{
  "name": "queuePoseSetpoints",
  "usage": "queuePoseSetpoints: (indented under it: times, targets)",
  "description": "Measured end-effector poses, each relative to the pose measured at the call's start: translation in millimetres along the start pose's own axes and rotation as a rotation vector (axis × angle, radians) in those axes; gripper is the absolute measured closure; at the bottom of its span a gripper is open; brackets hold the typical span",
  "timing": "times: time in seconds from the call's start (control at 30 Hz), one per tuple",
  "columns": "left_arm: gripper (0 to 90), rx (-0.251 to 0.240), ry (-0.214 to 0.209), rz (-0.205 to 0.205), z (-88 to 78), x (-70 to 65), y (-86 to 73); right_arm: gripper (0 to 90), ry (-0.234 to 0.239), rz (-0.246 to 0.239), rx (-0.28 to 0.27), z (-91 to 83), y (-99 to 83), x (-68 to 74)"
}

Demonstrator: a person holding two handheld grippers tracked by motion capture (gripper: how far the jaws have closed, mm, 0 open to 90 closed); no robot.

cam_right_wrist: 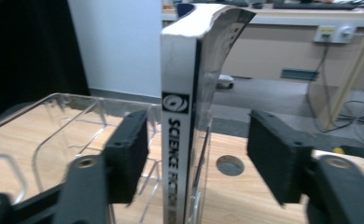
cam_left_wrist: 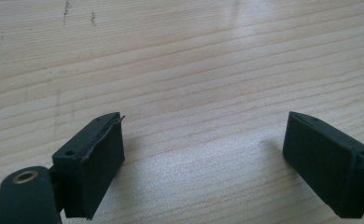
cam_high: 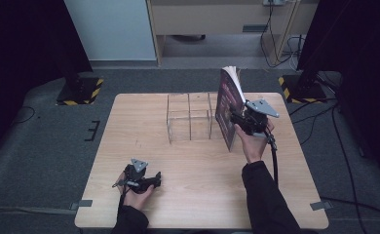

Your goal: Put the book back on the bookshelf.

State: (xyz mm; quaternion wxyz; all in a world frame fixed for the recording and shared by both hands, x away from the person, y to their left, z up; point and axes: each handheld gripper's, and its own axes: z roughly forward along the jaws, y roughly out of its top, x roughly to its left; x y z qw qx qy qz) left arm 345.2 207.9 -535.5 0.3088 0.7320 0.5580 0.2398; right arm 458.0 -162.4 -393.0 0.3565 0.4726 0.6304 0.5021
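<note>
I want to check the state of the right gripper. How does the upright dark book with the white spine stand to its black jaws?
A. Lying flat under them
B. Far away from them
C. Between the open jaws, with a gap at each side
C: in the right gripper view the upright dark book with the white spine stands between the right gripper jaws, a gap showing at each side.

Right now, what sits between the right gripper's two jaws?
In the right gripper view, an upright book, spine toward the camera, stands between the right gripper's open jaws, a gap at each side.
</note>
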Motion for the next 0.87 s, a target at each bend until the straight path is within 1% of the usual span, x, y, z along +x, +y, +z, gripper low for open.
queuePoseSetpoints:
  times: [0.03, 0.1, 0.17, 0.27, 0.3, 0.47, 0.57, 0.67, 0.77, 0.8, 0.87]
  targets:
    - [11.7, 0.0, 0.0, 0.0, 0.0, 0.0, 0.0, 32.3, 0.019, 0.0, 0.001, -2.2, -0.1, -0.9]
    - [11.6, 0.0, 0.0, 0.0, 0.0, 0.0, 0.0, 28.1, 0.04, 0.004, 0.005, -5.7, -0.5, -2.5]
    - [11.7, 0.0, 0.0, 0.0, 0.0, 0.0, 0.0, 25.2, 0.051, 0.005, -0.005, -11.1, -0.9, -4.3]
    - [11.7, 0.0, 0.0, 0.0, 0.0, 0.0, 0.0, 22.4, 0.074, 0.014, -0.014, -20.4, -2.1, -7.2]
    - [11.6, 0.0, 0.0, 0.0, 0.0, 0.0, 0.0, 21.5, 0.085, 0.011, -0.012, -24.2, -3.1, -8.7]
    - [11.7, 0.0, 0.0, 0.0, 0.0, 0.0, 0.0, 18.8, 0.106, -0.004, -0.002, -39.2, -10.6, -14.0]
    - [11.6, 0.0, 0.0, 0.0, 0.0, 0.0, 0.0, 16.7, 0.127, -0.025, 0.021, -48.6, -20.6, -17.3]
    - [11.6, 0.0, 0.0, 0.0, 0.0, 0.0, 0.0, 15.8, 0.137, -0.024, 0.045, -56.2, -34.0, -22.3]
    - [11.6, 0.0, 0.0, 0.0, 0.0, 0.0, 0.0, 15.0, 0.149, -0.002, 0.08, -61.2, -49.8, -29.4]
    - [11.6, 0.0, 0.0, 0.0, 0.0, 0.0, 0.0, 14.7, 0.151, 0.001, 0.107, -62.9, -57.4, -33.3]
    - [11.5, 0.0, -0.001, 0.0, 0.1, 0.0, 0.1, 14.3, 0.131, -0.008, 0.142, -65.0, -70.0, -39.5]
